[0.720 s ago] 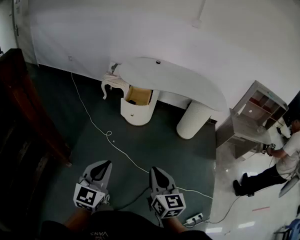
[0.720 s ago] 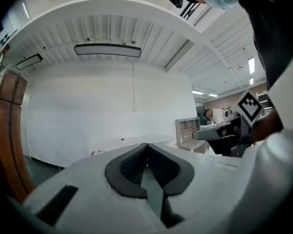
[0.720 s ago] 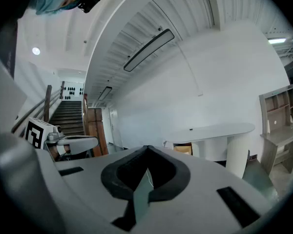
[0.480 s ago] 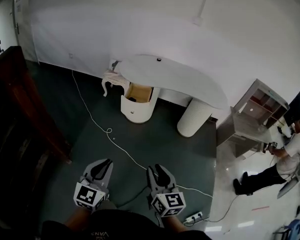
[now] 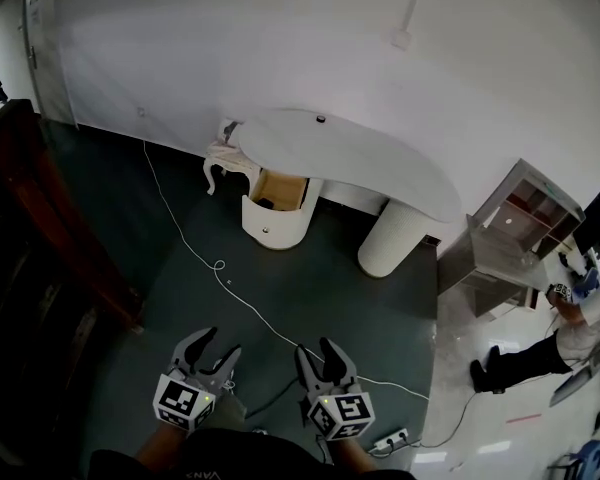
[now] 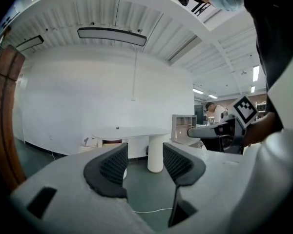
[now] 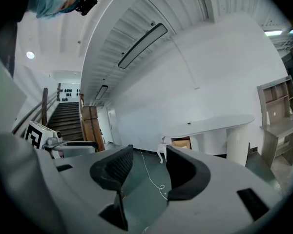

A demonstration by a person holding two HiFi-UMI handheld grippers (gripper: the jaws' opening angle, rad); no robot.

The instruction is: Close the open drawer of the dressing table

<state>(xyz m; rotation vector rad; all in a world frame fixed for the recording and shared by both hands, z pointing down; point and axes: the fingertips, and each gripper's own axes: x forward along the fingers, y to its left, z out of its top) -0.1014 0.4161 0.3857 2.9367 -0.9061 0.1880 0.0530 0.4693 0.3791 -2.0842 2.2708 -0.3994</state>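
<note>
The white dressing table (image 5: 352, 156) stands against the far wall, some way off across the dark floor. Its drawer (image 5: 280, 189) is pulled out above the round pedestal (image 5: 272, 224) and shows a wooden inside. Low in the head view, my left gripper (image 5: 218, 344) and right gripper (image 5: 315, 350) are side by side, both open and empty. The left gripper view looks level between its jaws (image 6: 144, 161) at the table (image 6: 131, 130). In the right gripper view the jaws (image 7: 149, 165) frame the floor, with the open drawer (image 7: 181, 142) beyond.
A white cable (image 5: 218, 266) runs across the floor from the wall towards me, ending near a power strip (image 5: 388, 435). A small white stool (image 5: 223, 164) stands left of the drawer. Brown stairs (image 5: 40, 228) are on the left. A grey shelf desk (image 5: 505, 238) and a seated person (image 5: 565, 333) are on the right.
Both grippers' jaws have spread apart from a near-closed stance. The grippers sit slightly lower in the head view; the table is about where it was.
</note>
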